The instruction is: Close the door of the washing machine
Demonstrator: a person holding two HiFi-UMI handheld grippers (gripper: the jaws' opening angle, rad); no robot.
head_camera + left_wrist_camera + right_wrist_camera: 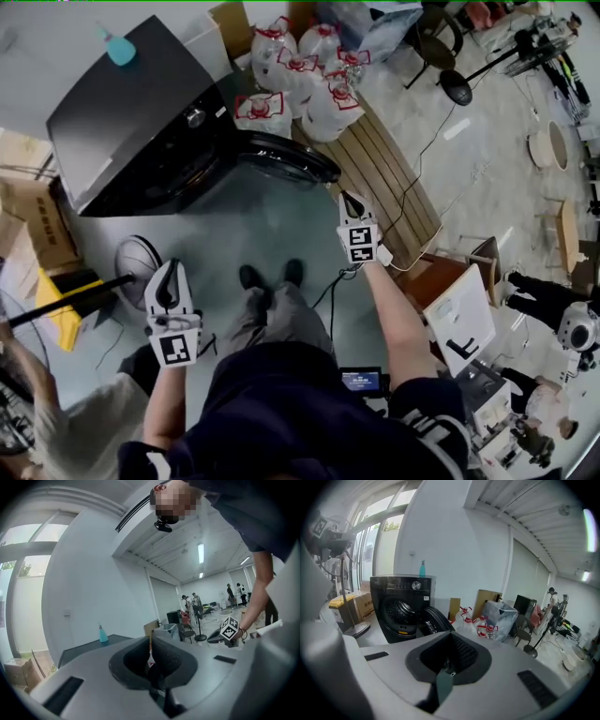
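Head view: I am holding the left gripper [167,279] and right gripper [351,202], jaws together and empty, short of the washing machine [141,122]; its door [286,159] is hanging open, so closing is not yet begun.

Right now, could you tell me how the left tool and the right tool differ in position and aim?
The right tool is held out near the open door; the left tool hangs back beside the fan base. The right tool faces the drum of the washing machine; the left tool tilts upward past its top. Both are shut and empty.
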